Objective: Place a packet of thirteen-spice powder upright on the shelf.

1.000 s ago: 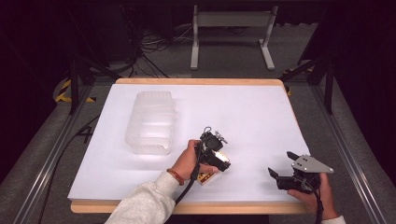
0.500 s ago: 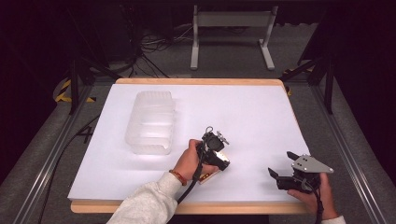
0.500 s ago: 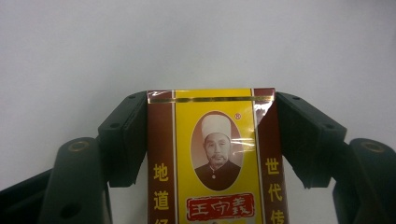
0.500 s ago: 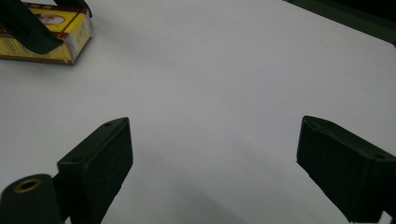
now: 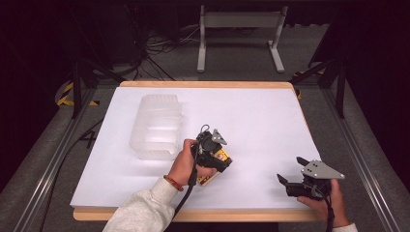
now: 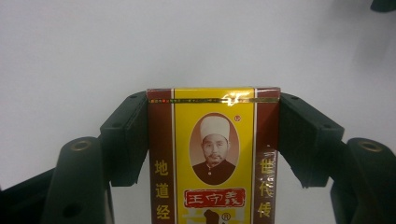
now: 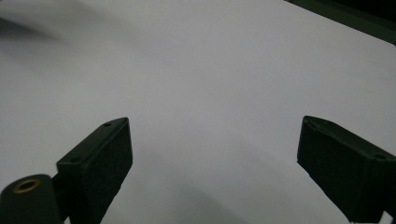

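The left gripper [image 5: 217, 162] has just been closing its jaws on a small yellow and brown box [image 6: 213, 158], and in the left gripper view the two black pads press flat against the box's long side edges, with the printed face turned toward the camera. From the high view the box [image 5: 212, 170] sits under the left hand near the front middle of the white table [image 5: 251, 121], just right of a clear plastic container [image 5: 155, 126]; whether it is lifted off the surface cannot be told. The box looks like thin glossy card, probably light and fairly stiff along its edges but easy to dent on the broad faces, and the shiny wrap could let it slip. A hold across the narrow sides, about midway along, seems the safest, which is how it is clamped. The right gripper [image 5: 296, 182] rests near the front right corner, jaws spread wide with nothing between them.
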Tool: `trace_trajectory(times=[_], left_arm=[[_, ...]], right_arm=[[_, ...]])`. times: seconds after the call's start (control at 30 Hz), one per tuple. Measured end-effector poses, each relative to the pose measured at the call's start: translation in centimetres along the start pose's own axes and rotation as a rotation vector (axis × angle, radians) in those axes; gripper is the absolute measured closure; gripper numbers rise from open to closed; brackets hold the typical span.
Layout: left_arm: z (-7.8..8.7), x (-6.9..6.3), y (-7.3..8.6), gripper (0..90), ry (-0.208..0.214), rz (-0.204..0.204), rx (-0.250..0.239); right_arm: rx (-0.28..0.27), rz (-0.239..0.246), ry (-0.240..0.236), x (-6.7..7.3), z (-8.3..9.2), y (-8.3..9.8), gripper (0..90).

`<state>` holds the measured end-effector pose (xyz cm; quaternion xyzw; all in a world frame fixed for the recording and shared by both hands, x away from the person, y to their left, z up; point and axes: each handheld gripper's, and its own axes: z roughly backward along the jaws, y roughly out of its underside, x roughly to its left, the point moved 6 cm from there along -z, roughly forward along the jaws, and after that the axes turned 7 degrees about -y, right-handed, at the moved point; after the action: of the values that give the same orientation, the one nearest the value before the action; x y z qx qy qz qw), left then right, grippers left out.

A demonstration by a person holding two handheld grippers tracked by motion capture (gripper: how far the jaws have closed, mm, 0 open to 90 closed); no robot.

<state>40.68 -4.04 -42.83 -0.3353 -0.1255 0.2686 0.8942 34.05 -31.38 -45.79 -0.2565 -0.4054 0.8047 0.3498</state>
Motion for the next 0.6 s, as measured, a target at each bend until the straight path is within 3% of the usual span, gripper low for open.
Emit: trace_trajectory(times=[0.3,0.5,0.6], left_arm=[[3.2,1.5,-0.9,32.4,-0.042,0.039,-0.13],[6.6,4.1,-1.3,32.5,-0.126,0.119,-0.282],[7.9,5.3,-1.4,32.5,-0.162,0.153,-0.329]], right_arm=[[-0.001,-0.002,-0.001,0.0,0.0,0.0,10.9],[0.0,0.001,-0.003,0.0,-0.1,0.0,10.9],[0.004,0.001,-0.005,0.1,-0.2,0.0,10.9]])
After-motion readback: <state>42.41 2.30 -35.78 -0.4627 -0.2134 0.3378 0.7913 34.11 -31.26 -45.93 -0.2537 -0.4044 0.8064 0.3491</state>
